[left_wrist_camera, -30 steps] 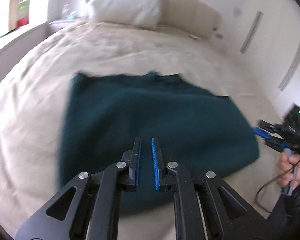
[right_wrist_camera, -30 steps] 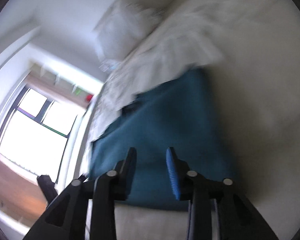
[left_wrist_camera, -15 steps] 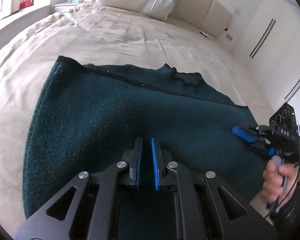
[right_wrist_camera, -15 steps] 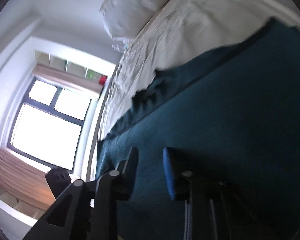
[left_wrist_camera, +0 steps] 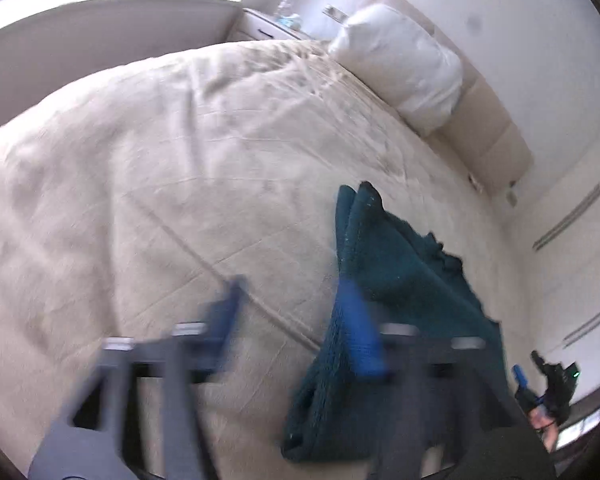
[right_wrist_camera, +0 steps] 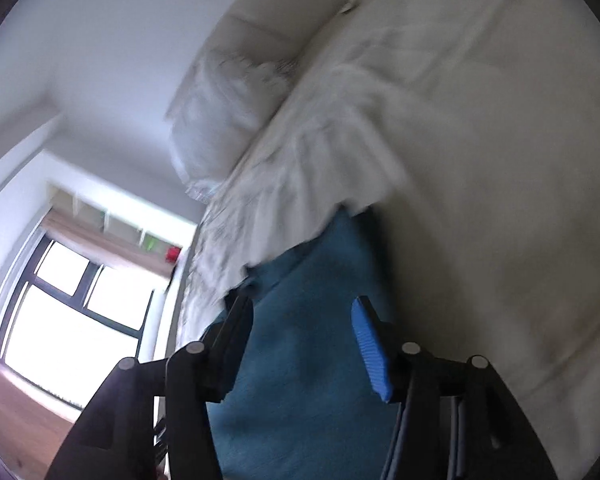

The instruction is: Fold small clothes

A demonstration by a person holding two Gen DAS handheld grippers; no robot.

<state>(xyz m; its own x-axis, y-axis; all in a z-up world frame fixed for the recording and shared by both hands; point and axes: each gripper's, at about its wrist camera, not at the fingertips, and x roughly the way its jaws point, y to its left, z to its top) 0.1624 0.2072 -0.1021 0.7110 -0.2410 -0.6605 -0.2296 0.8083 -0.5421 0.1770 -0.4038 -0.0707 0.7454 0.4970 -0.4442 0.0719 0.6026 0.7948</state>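
A dark teal knitted garment (left_wrist_camera: 384, 280) lies on the beige bed, folded into a narrow strip; it also shows in the right wrist view (right_wrist_camera: 300, 360). My left gripper (left_wrist_camera: 292, 320) is open and empty above the bed, its right finger over the garment's left edge; the view is blurred by motion. My right gripper (right_wrist_camera: 300, 340) is open and empty, held over the garment. The right gripper also shows in the left wrist view (left_wrist_camera: 540, 384) at the far lower right, past the garment.
The beige bed cover (left_wrist_camera: 180, 180) stretches left of the garment. A white pillow (left_wrist_camera: 404, 64) leans on the padded headboard (left_wrist_camera: 492, 128). A nightstand with bottles (left_wrist_camera: 280, 24) stands beyond. A window (right_wrist_camera: 60, 300) and wooden floor lie to the left in the right wrist view.
The left gripper was shut and has opened and swung left off the garment. The garment, earlier spread wide, now lies folded into a narrow strip. The right gripper opened wider.
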